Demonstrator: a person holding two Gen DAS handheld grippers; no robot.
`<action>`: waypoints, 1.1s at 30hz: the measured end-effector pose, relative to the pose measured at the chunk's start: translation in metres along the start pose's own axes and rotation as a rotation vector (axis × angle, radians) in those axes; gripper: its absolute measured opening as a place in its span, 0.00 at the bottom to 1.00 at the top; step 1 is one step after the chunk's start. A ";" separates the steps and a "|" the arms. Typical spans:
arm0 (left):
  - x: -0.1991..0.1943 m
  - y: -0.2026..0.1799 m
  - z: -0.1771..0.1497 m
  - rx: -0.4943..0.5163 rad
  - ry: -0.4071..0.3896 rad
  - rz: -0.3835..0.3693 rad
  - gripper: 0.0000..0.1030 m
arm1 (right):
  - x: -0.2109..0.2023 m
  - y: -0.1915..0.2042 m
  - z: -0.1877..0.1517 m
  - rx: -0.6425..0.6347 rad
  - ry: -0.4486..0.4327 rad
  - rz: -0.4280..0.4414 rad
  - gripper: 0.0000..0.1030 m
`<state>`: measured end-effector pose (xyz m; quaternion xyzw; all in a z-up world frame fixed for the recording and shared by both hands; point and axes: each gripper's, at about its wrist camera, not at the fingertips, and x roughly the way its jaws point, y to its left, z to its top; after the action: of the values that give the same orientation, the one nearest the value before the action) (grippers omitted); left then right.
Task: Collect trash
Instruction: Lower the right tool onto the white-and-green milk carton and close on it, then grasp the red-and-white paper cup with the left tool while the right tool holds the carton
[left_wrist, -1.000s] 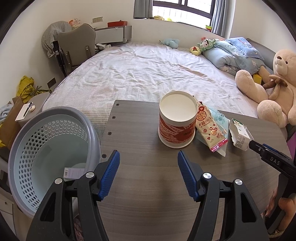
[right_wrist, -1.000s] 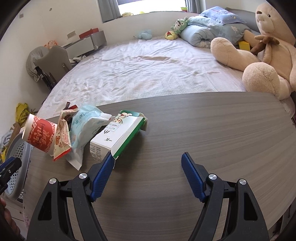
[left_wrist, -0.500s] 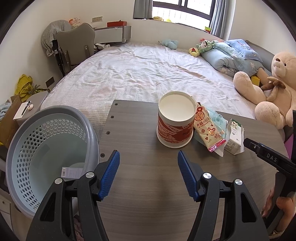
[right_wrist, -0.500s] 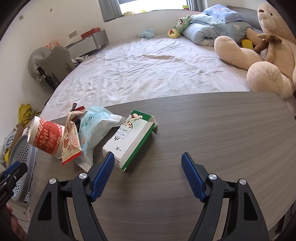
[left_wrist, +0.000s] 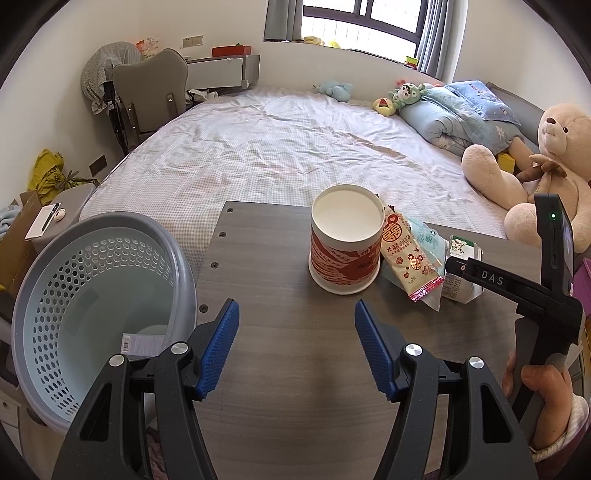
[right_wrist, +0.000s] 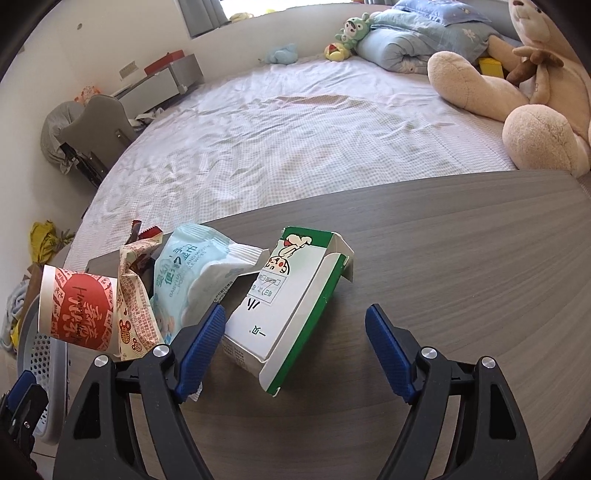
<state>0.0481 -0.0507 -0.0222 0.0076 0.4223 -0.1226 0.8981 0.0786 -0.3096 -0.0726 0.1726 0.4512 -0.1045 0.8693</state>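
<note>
My left gripper (left_wrist: 293, 338) has black plastic arms, ribbed blue pads (left_wrist: 218, 347) and silver screw heads at the pivots. My right gripper (right_wrist: 295, 343) is built the same; the left view shows white "DAS" lettering on its black body, a green light, and my hand (left_wrist: 543, 398) in a fuzzy pale cuff.

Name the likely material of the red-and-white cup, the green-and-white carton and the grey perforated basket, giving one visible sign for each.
Red-and-white cup: probably coated paper; matt white inside, printed wrap.
Green-and-white carton: thin cardboard; creased folds, an open flap, white inner face.
Grey perforated basket: moulded plastic, it seems; smooth rim, regular punched holes.
</note>
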 end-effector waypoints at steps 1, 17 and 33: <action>0.000 0.000 0.000 -0.001 -0.001 -0.001 0.61 | 0.000 0.001 0.000 0.002 0.004 0.004 0.74; -0.001 0.000 -0.001 -0.001 0.001 -0.008 0.61 | -0.001 -0.002 -0.008 -0.010 0.025 0.002 0.51; 0.003 -0.011 0.000 0.025 -0.145 -0.021 0.63 | -0.046 -0.027 -0.033 0.007 -0.040 0.056 0.40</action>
<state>0.0473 -0.0619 -0.0236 0.0056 0.3544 -0.1375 0.9249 0.0189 -0.3205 -0.0581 0.1861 0.4285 -0.0852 0.8800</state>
